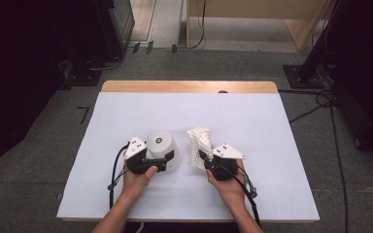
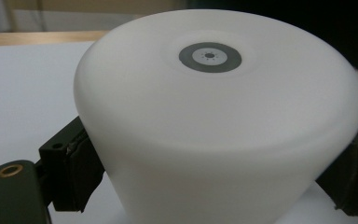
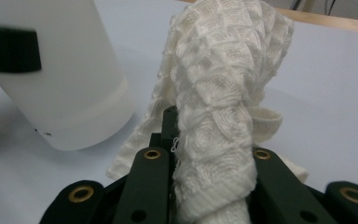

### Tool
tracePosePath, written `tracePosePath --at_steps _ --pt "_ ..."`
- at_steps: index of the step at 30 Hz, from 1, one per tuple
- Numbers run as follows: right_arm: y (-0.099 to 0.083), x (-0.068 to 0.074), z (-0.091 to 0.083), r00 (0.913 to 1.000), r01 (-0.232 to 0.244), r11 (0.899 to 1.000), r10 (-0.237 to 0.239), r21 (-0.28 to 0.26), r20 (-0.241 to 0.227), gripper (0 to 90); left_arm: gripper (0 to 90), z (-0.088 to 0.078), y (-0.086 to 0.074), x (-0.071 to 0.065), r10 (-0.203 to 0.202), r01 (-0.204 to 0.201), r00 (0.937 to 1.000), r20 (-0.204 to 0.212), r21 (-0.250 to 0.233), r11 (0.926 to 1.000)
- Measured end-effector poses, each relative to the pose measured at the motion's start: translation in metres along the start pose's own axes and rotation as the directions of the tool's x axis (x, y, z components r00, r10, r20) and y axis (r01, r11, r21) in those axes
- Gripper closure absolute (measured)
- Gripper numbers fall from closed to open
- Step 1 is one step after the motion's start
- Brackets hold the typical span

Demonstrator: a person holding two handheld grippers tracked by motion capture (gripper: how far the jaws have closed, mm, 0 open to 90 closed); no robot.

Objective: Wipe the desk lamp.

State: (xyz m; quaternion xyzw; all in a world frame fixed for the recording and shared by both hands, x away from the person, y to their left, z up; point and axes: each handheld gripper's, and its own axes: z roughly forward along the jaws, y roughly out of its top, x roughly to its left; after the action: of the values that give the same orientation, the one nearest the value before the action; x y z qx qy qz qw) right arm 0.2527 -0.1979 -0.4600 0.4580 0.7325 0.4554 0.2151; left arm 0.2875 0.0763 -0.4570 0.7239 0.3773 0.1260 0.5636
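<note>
A white table (image 1: 272,145) carries everything. On it, left of centre, an upturned white cup (image 1: 161,143) stands mouth down, with a grey ring on its flat bottom facing up. The left gripper (image 1: 167,160) grasps the cup low on its wall, one jaw pressed to each side, as the left gripper view shows. Just to the right, close to the cup but apart from it, a white waffle-knit cloth (image 1: 200,141) rises in a bunch above the table. The right gripper (image 1: 203,156) is clenched on the cloth's twisted lower end.
</note>
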Motion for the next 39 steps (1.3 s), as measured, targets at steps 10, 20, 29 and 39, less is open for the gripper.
tracePosePath --at_steps 10,20,29,39 --pt "0.000 0.033 0.010 0.9954 0.023 0.999 -0.020 0.031 -0.093 78.3 9.1 0.004 -0.001 -0.004 0.019 -0.023 0.9929 0.117 0.035 0.9991" --pt "0.024 0.028 -0.019 0.9938 -0.002 0.995 -0.009 -0.099 -0.110 78.4 9.0 0.017 -0.007 -0.022 0.095 -0.108 0.9866 0.132 0.094 0.9897" --pt "0.006 0.030 0.004 0.9927 0.024 1.000 -0.022 0.015 -0.118 78.3 9.1 0.004 0.004 -0.009 0.072 -0.076 0.9926 0.098 0.040 0.9963" --pt "0.007 0.004 -0.002 0.9983 -0.038 0.999 0.037 -0.010 -0.045 78.1 8.8 0.007 0.000 -0.005 0.193 -0.188 0.9789 -0.068 0.064 0.9800"
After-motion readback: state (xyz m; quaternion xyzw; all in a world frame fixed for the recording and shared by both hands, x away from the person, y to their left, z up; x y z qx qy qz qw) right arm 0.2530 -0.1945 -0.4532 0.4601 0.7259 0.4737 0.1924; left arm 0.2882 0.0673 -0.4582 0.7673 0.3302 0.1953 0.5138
